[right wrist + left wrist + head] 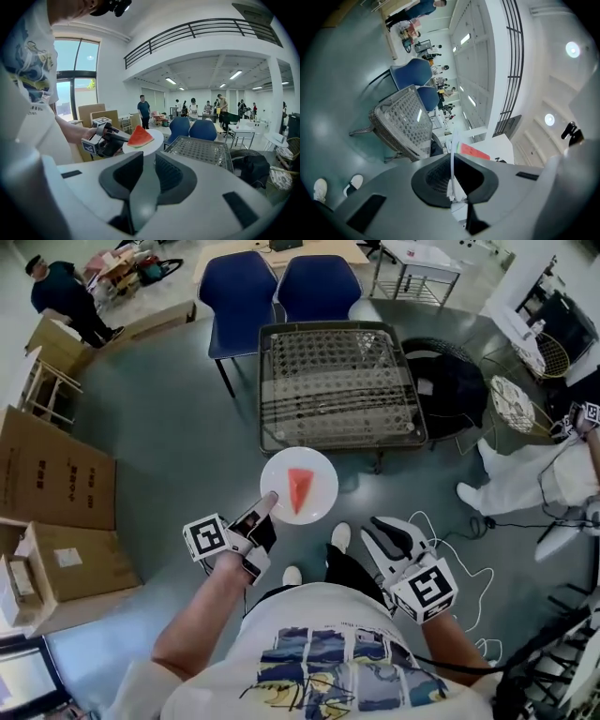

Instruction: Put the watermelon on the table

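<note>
A red watermelon slice (298, 489) lies on a round white plate (319, 507). My left gripper (265, 512) is shut on the plate's near-left rim and holds it in the air, just short of the low wicker table (337, 381). In the left gripper view the plate's edge (453, 159) stands clamped between the pads, with the slice (474, 151) beyond. The right gripper view shows the slice (140, 137), the plate (154, 138), the left gripper (110, 140) and the table (199, 150). My right gripper (389, 532) hangs to the right, its jaws slightly parted and holding nothing.
Two blue chairs (281, 287) stand behind the table. A black bag (450, 390) rests on a stool at its right. Cardboard boxes (56, 484) line the left side. A seated person in white (534, 474) and floor cables (459, 559) are on the right.
</note>
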